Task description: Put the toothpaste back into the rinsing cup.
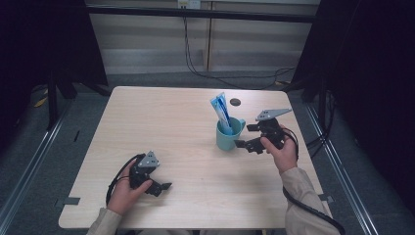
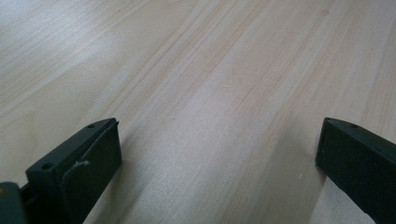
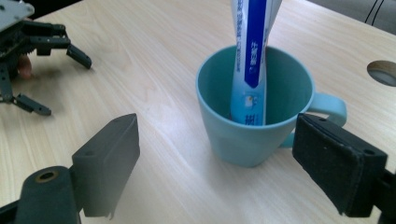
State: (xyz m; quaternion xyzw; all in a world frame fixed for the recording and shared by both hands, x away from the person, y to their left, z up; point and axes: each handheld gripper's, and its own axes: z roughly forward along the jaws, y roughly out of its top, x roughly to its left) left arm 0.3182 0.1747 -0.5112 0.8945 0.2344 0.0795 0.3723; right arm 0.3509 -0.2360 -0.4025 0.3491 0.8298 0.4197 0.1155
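Your teal plastic mug (image 1: 229, 134) stands right of centre on the pale wooden worktop (image 1: 161, 122) | blue-and-white toothpaste tube (image 1: 221, 113) upright in it | your right gripper (image 1: 246, 136) just right of the mug | your left gripper (image 1: 165, 188) near-left, well apart

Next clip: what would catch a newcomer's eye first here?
The teal mug right of the table's centre, with a blue-and-white tube standing tilted in it, stands out most. The right gripper sits open just beside it, jaws apart and facing the mug without touching. The left gripper rests open near the front edge over bare wood.
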